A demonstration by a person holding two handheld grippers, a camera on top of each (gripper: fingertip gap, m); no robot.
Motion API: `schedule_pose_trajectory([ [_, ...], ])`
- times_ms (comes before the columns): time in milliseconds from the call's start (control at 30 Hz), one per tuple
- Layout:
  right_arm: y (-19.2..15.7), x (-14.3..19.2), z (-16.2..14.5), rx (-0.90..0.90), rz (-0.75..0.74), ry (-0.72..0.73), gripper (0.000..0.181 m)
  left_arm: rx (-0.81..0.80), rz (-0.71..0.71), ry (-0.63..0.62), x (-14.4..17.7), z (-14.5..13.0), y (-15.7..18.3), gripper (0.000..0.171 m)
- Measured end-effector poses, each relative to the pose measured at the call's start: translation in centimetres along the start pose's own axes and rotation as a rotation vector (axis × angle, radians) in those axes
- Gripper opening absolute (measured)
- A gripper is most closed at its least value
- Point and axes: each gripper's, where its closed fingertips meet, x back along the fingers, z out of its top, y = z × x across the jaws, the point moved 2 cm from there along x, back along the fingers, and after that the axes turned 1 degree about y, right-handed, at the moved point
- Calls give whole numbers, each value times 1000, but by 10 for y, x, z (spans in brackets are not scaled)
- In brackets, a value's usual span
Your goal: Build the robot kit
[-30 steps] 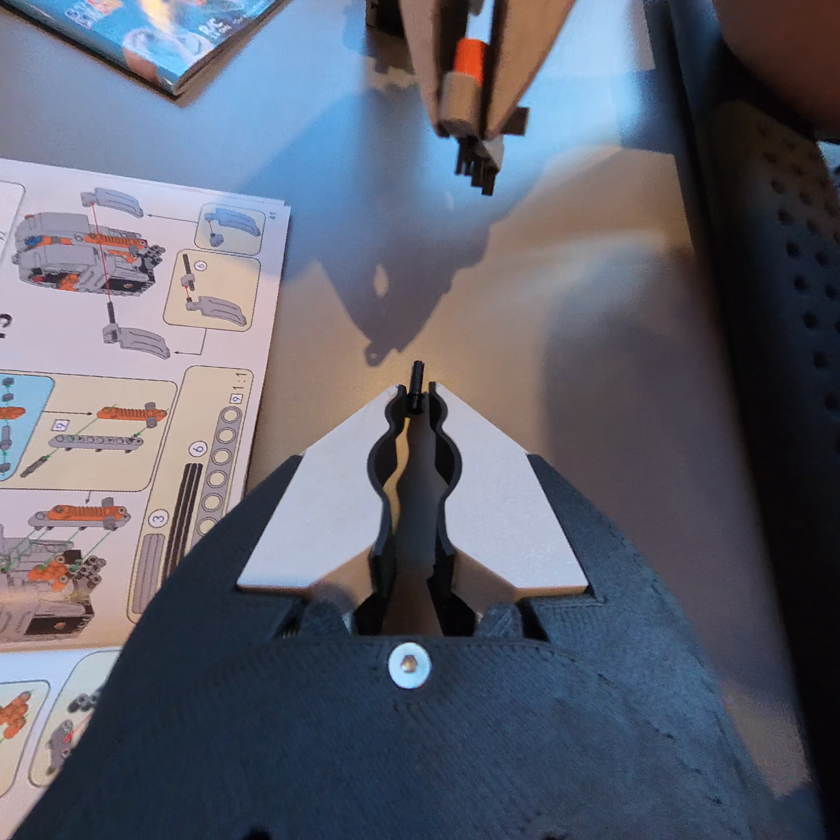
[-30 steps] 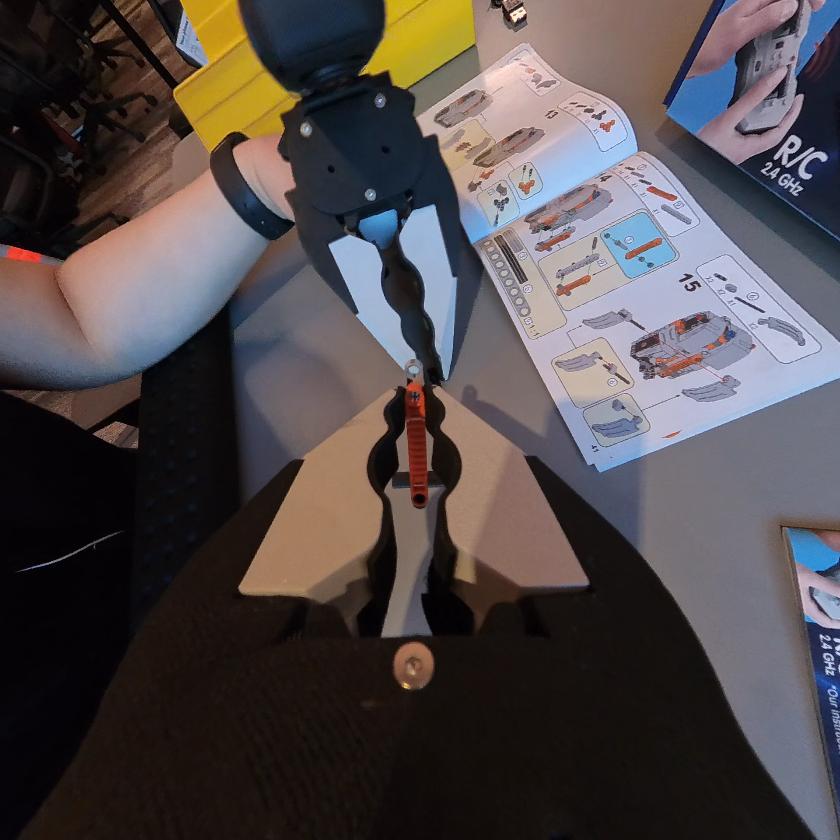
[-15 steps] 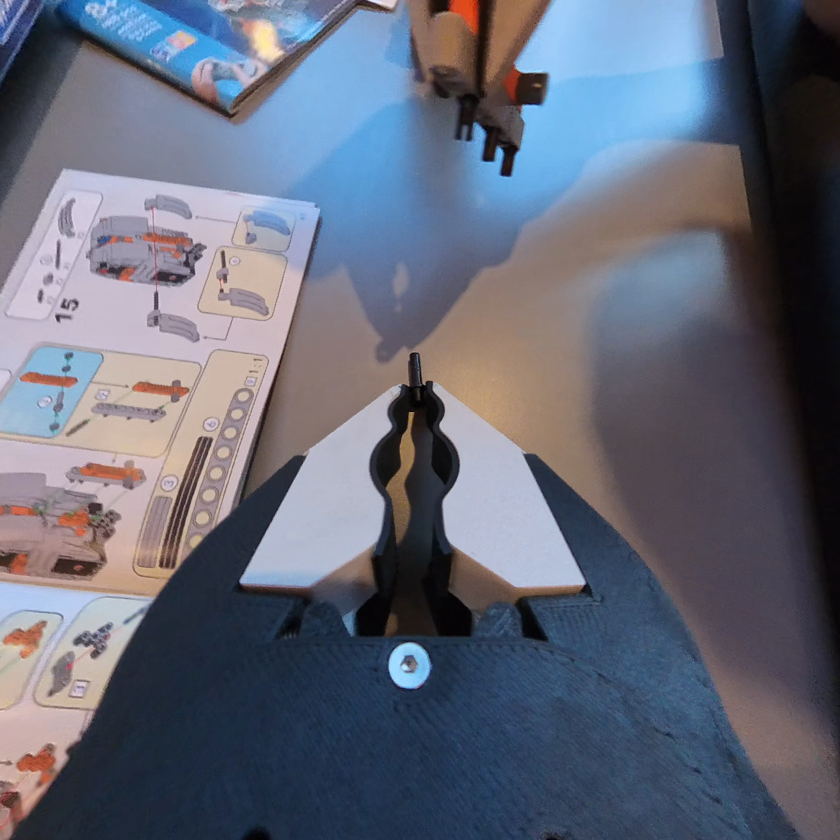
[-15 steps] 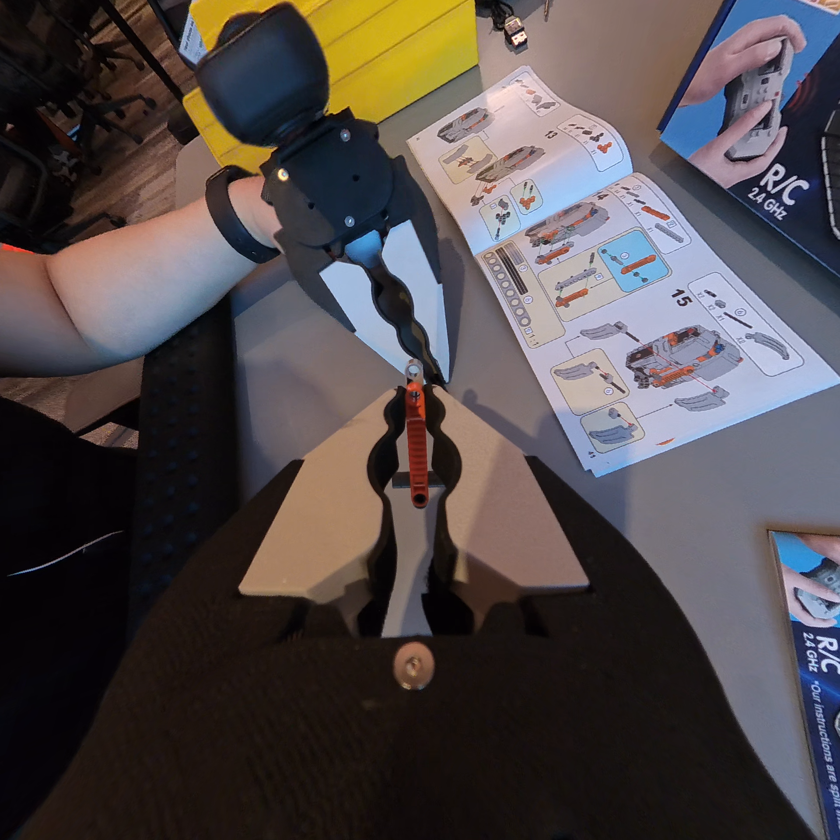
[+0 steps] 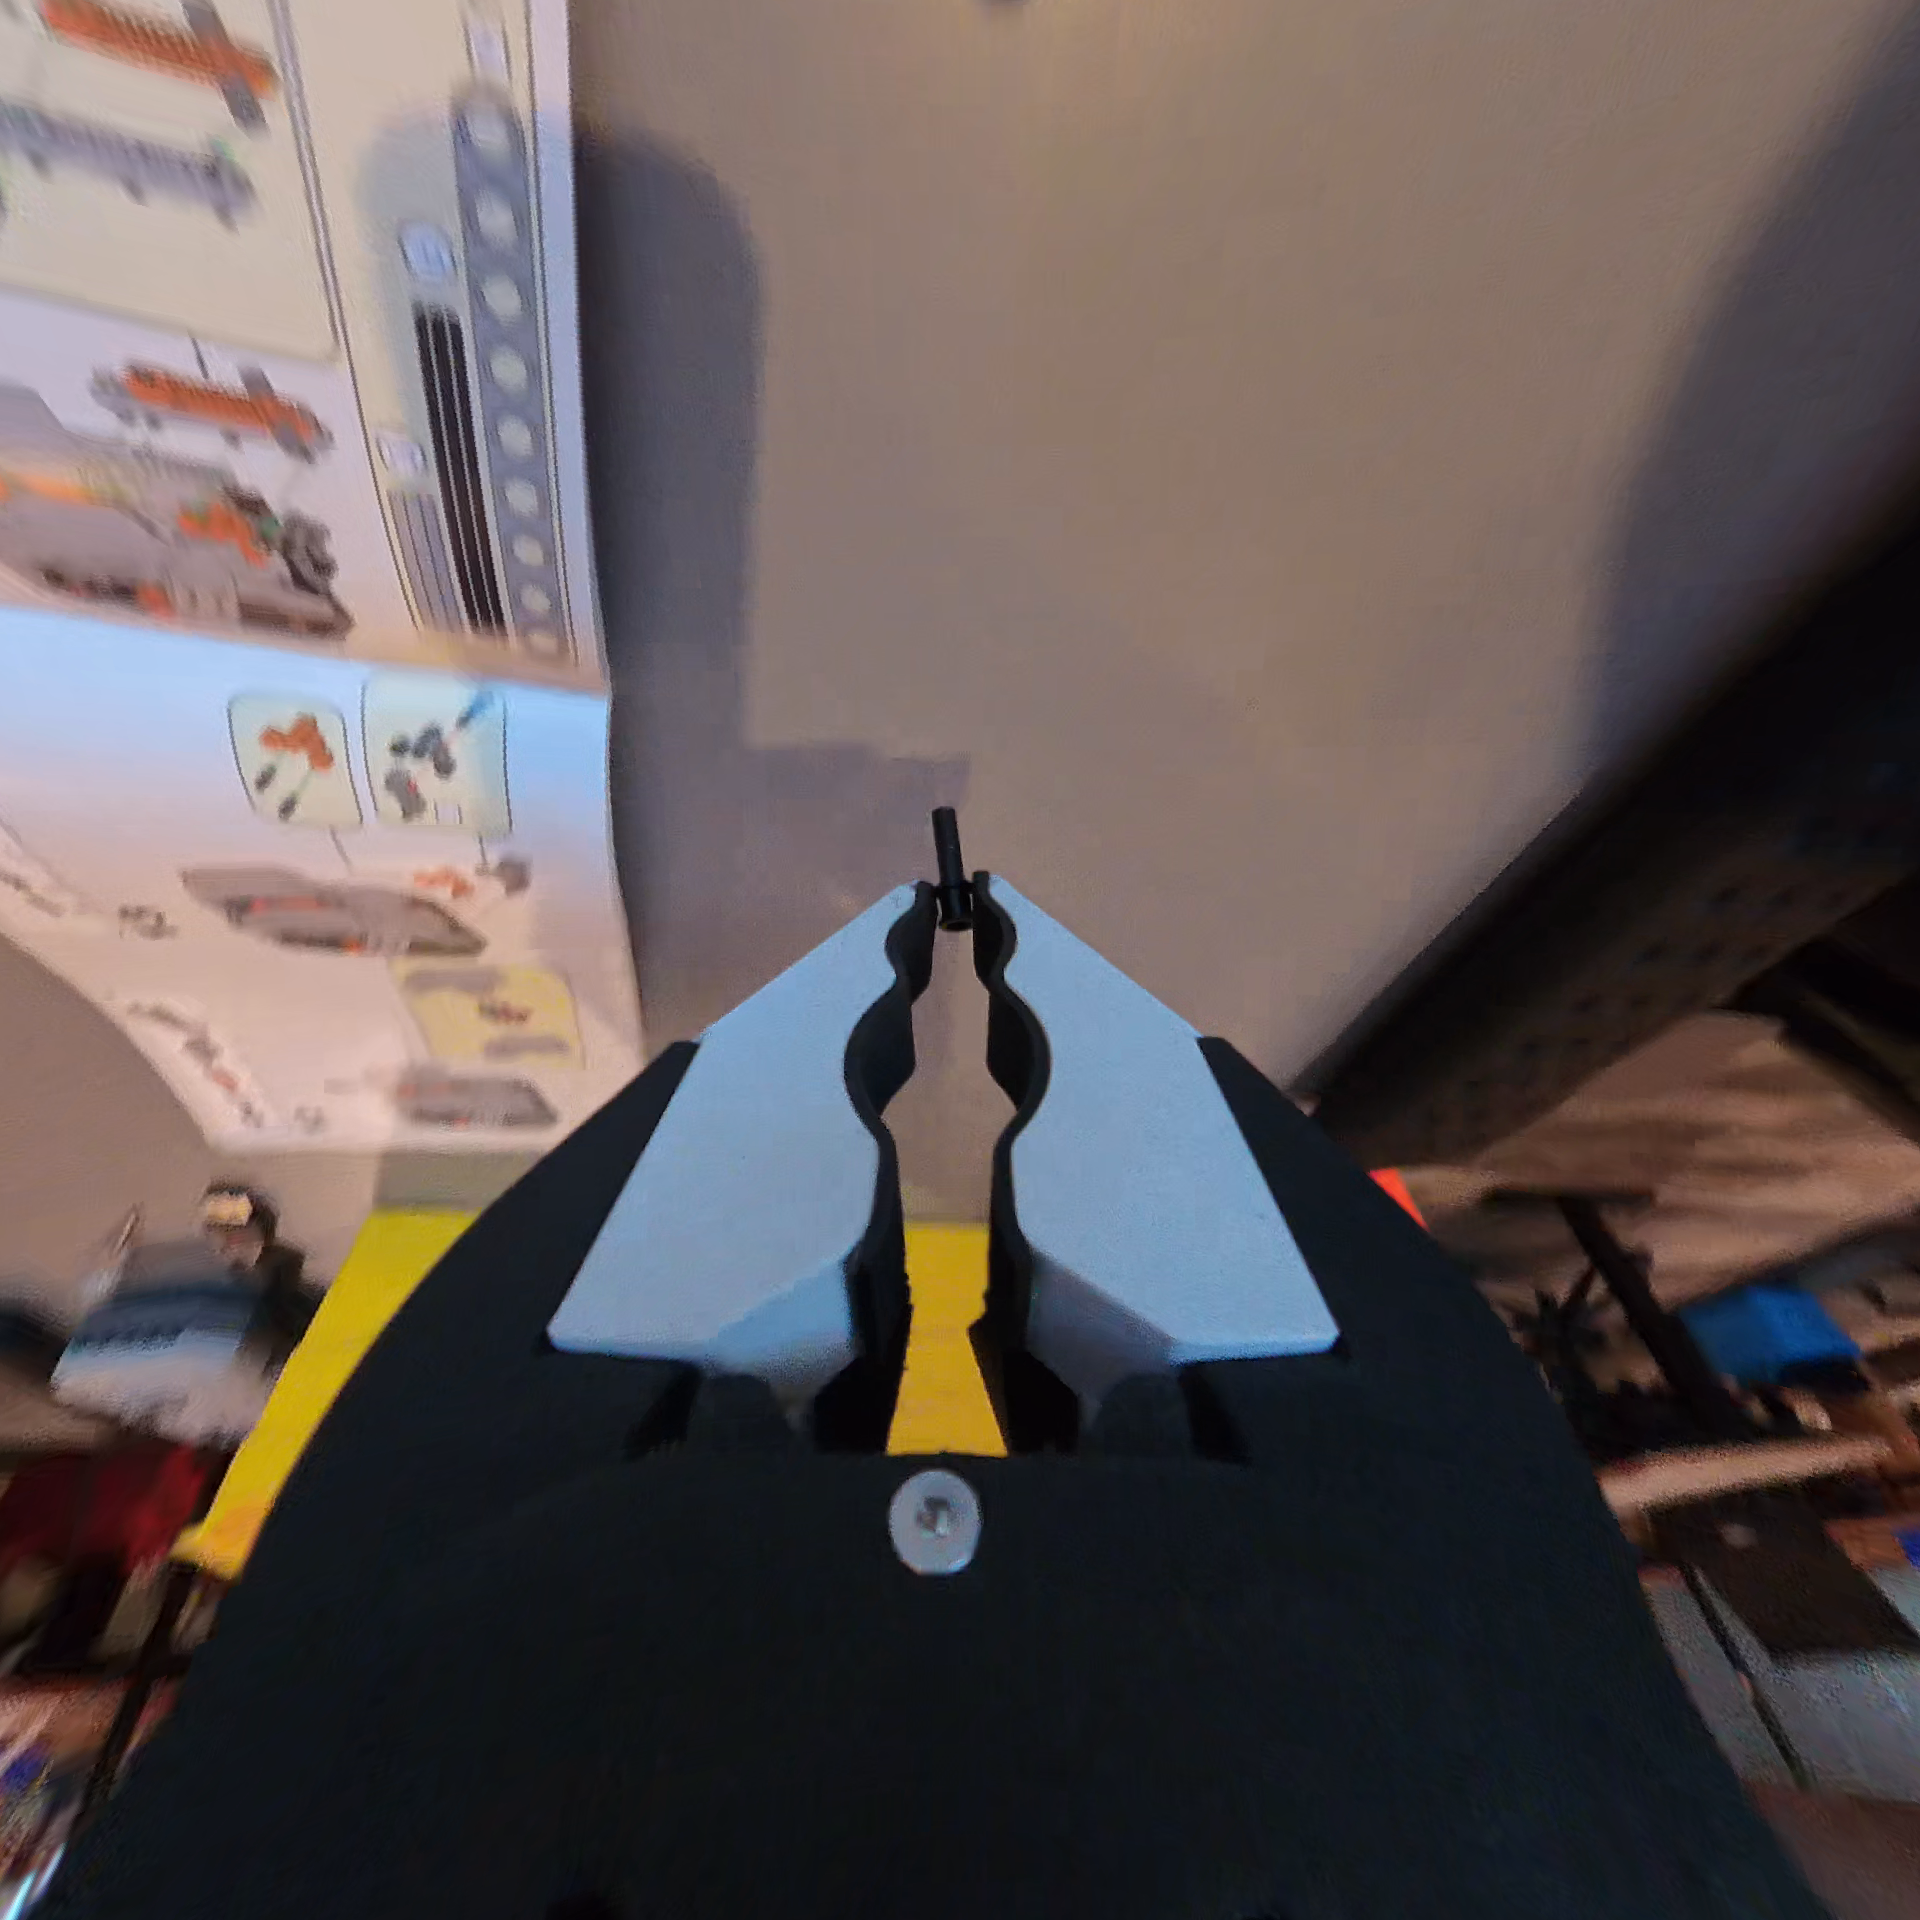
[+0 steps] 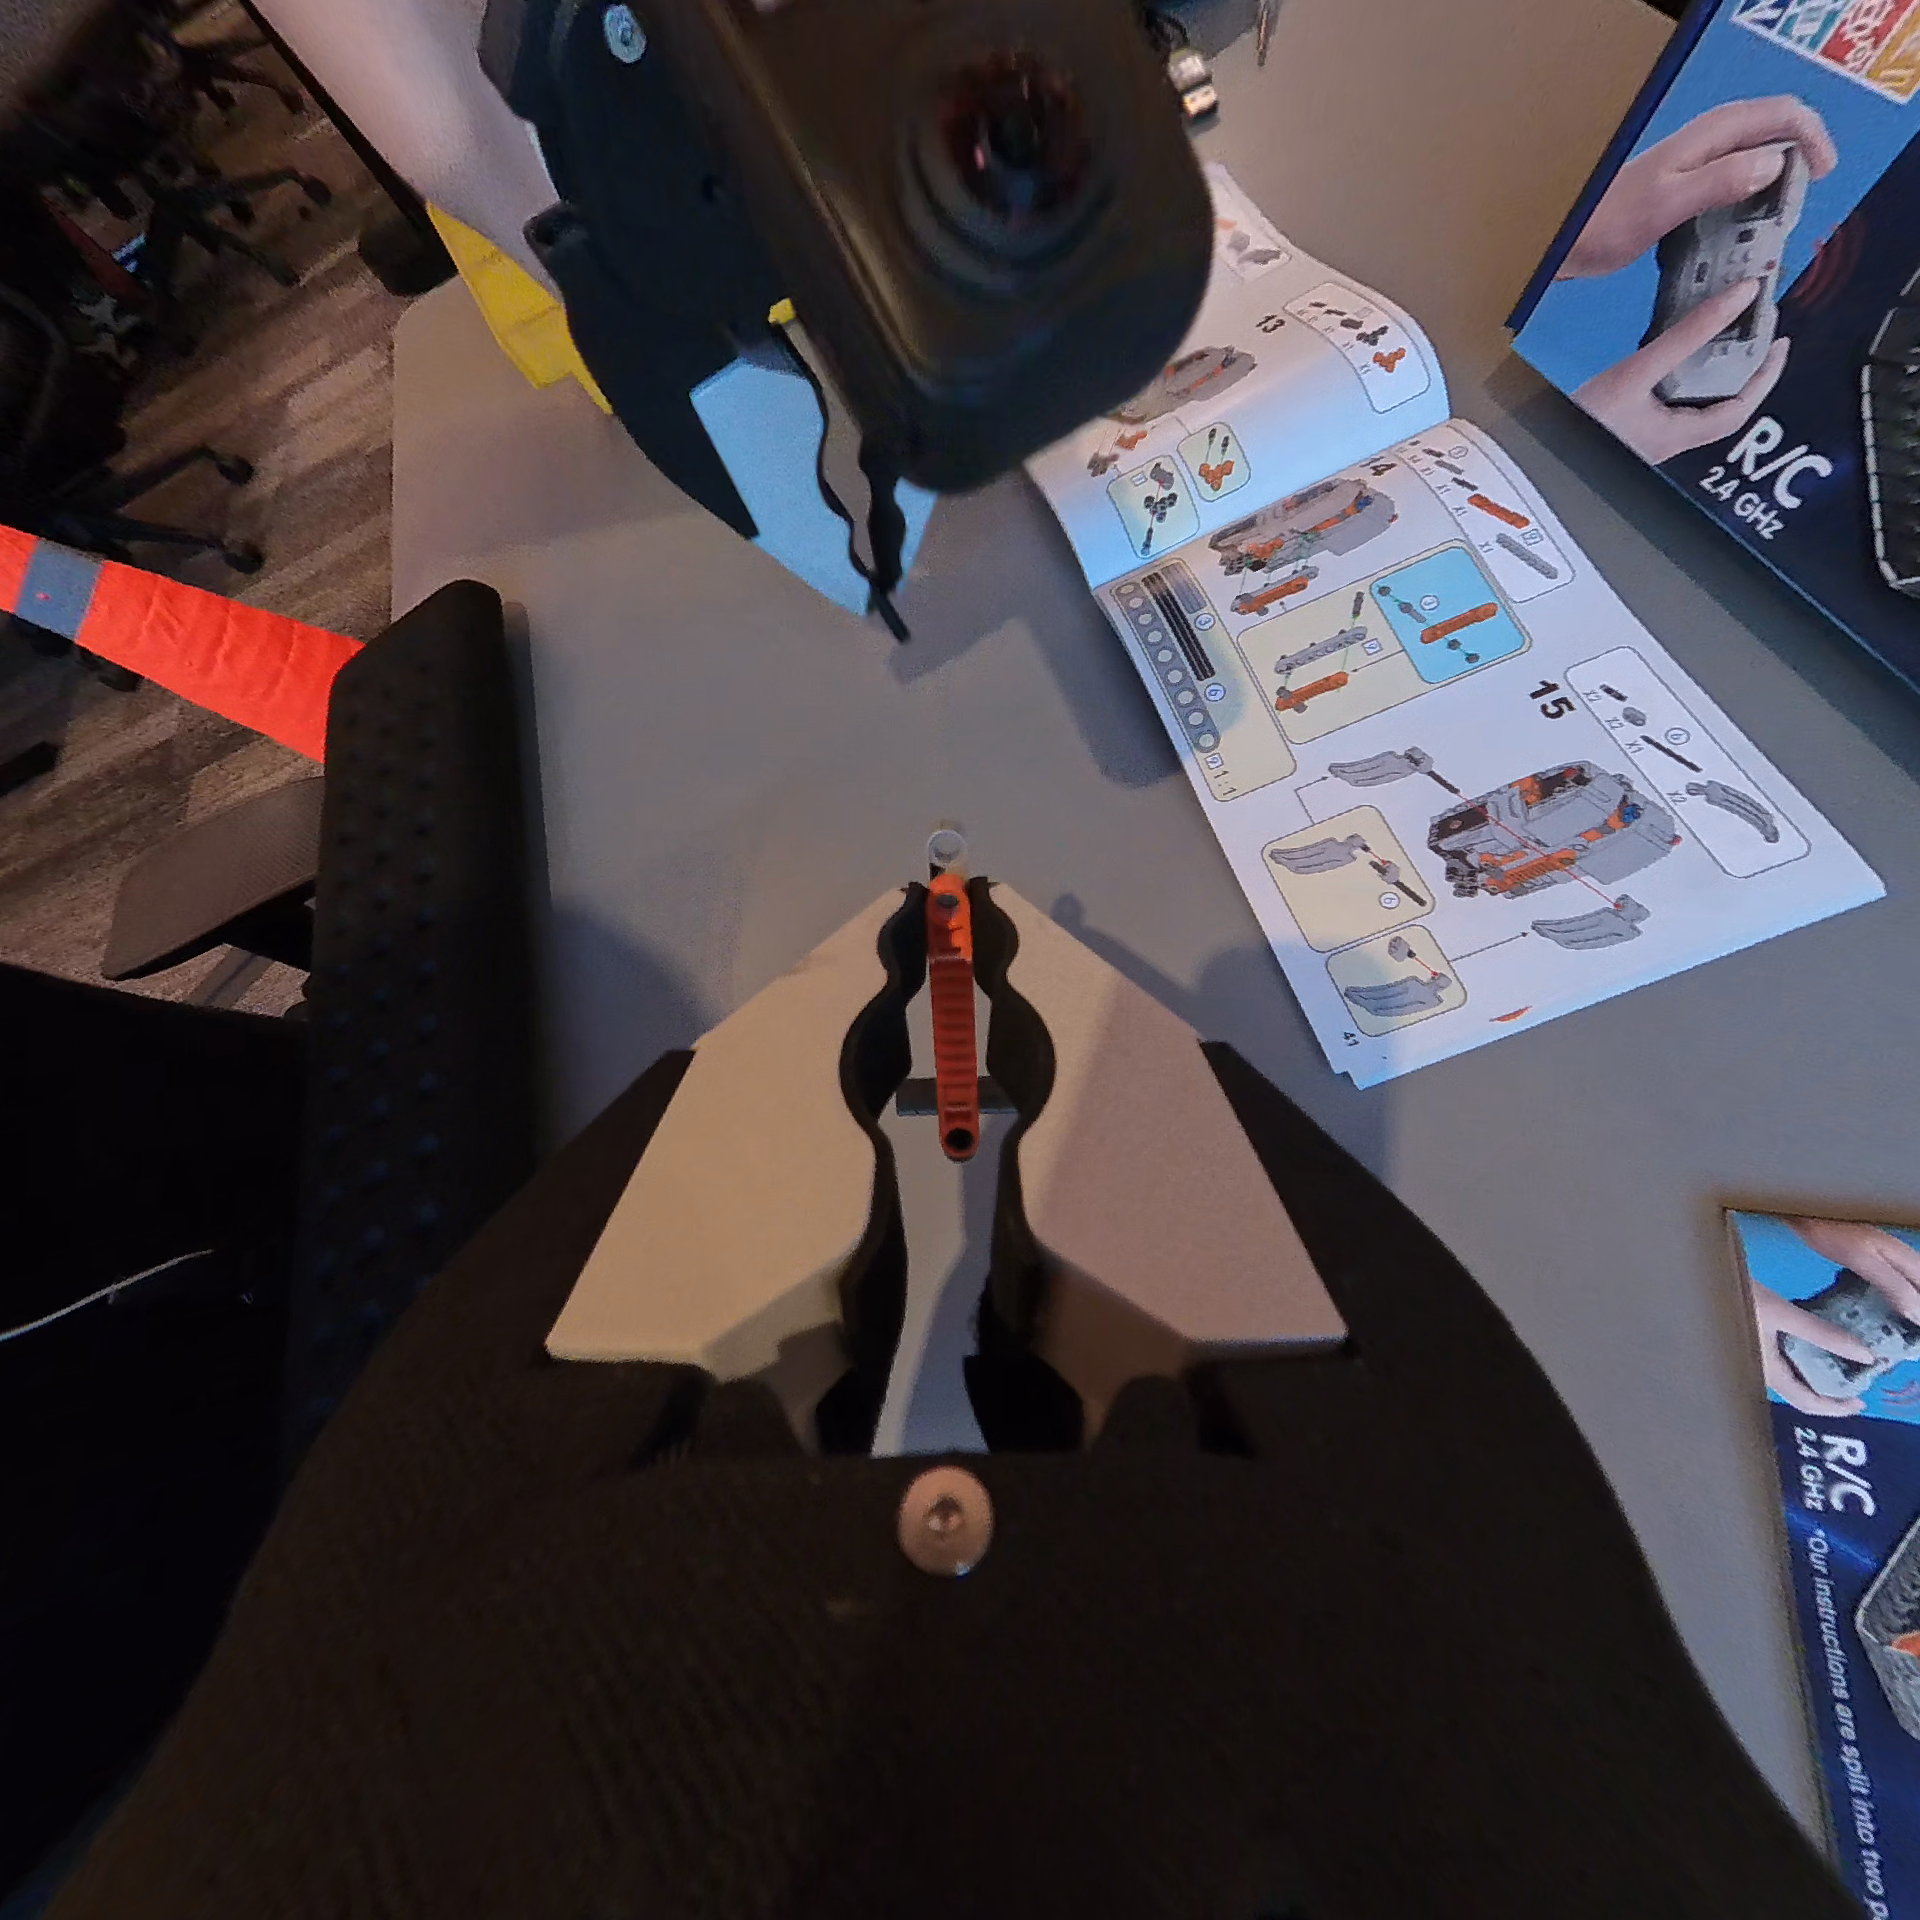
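Note:
My left gripper (image 5: 951, 902) is shut on a small black pin (image 5: 948, 860) that sticks out past its fingertips, above the grey table (image 5: 1195, 416). The left wrist view is blurred. My right gripper (image 6: 948, 894) is shut on an orange toothed beam (image 6: 952, 1013) with a grey piece (image 6: 945, 847) at its far end, held above the table. The left gripper also shows in the right wrist view (image 6: 888, 613), raised and tilted steeply down, its camera (image 6: 977, 208) close to the lens, with the black pin at its tip.
An open instruction booklet (image 6: 1455, 707) lies on the table to the right and also shows in the left wrist view (image 5: 260, 520). A blue box (image 6: 1766, 291) and a blue leaflet (image 6: 1839, 1455) lie at the right. A yellow bin (image 6: 509, 312) and a black chair armrest (image 6: 416, 883) are at the left. About 15 cm separates my left fingertips from my right.
My left gripper has risen and tipped steeply, pulling away from my right gripper, the black pin still in it. My right gripper has stayed nearly still with the orange beam.

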Motion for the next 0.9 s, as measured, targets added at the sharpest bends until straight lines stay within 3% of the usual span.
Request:
schedule_pose_trajectory([
  [133,2,0,-2,-2,-1,-8,5,14,10,-221,-10,-27,0,3],
  [333,-2,6,4,3,12,22,5,-29,10,-387,-25,-49,9,3],
  [900,-3,11,7,0,17,46,5,5,-47,-369,-39,-44,24,3],
])
